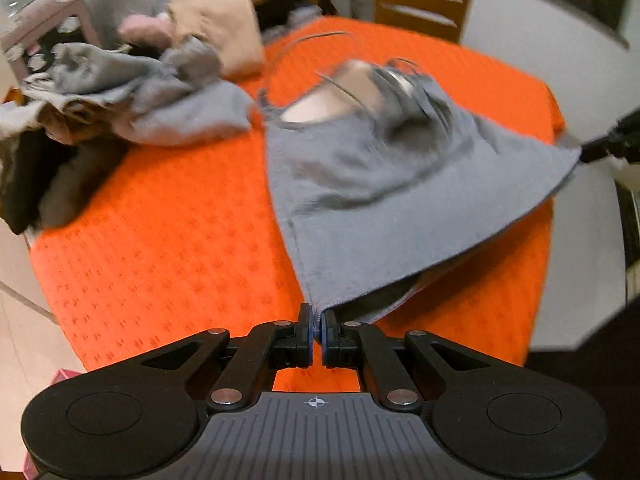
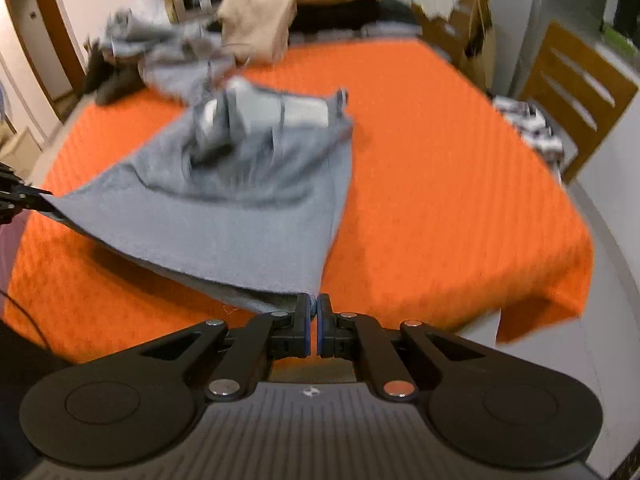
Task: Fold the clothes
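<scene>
— Where were we with the grey garment (image 1: 400,208)?

— Spread over the orange bed (image 1: 168,240), both grippers' (image 1: 318,320) (image 2: 313,312) fingers pinched shut on its near corners. Next we needed it laid flat.

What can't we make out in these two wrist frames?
- Top of the grey knit garment: motion-blurred in both wrist views; whether the pale part is a lining or a label cannot be told.
- Pinched fabric corners: hidden between the shut pads of the left gripper and right gripper.
- Heap of unfolded clothes: blurred in the left wrist view, cut by the left edge; count unclear.
- Orange quilted bedspread under the garment: covered.
</scene>
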